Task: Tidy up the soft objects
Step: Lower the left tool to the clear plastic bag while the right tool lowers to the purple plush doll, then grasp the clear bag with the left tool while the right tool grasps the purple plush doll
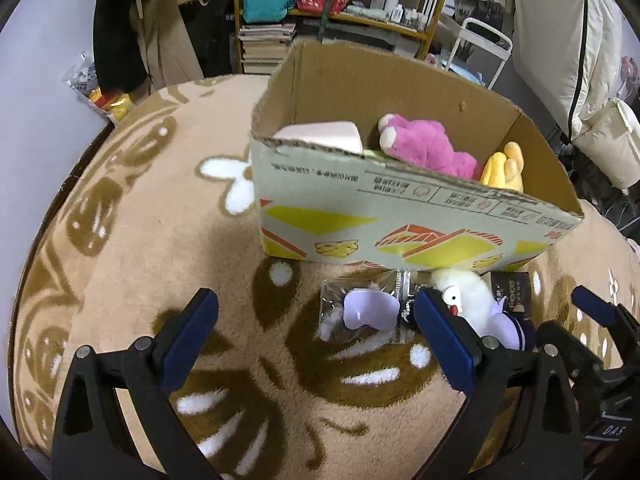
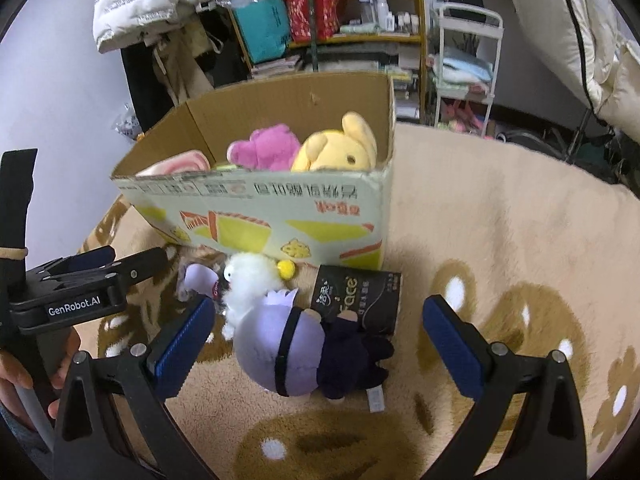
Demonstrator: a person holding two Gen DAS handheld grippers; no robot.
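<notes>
A cardboard box (image 1: 400, 216) (image 2: 256, 208) stands on the tan rug and holds a pink plush (image 1: 428, 144) (image 2: 264, 148), a yellow plush (image 1: 504, 168) (image 2: 340, 148) and a pale pink soft item (image 1: 320, 136). In front of it lie a lilac toy in a clear bag (image 1: 368, 312), a white fluffy plush (image 2: 252, 280) (image 1: 464, 292) and a lilac-and-navy doll (image 2: 304, 356). My left gripper (image 1: 316, 340) is open and empty, with the bagged toy between its fingers. My right gripper (image 2: 320, 348) is open around the doll.
A black tissue pack (image 2: 360, 300) lies against the box beside the doll. Shelves (image 2: 320, 20), hanging coats (image 1: 152, 32), a white cart (image 2: 464, 60) and bedding (image 1: 560, 40) stand behind the rug. The rug (image 2: 500, 220) stretches to the right.
</notes>
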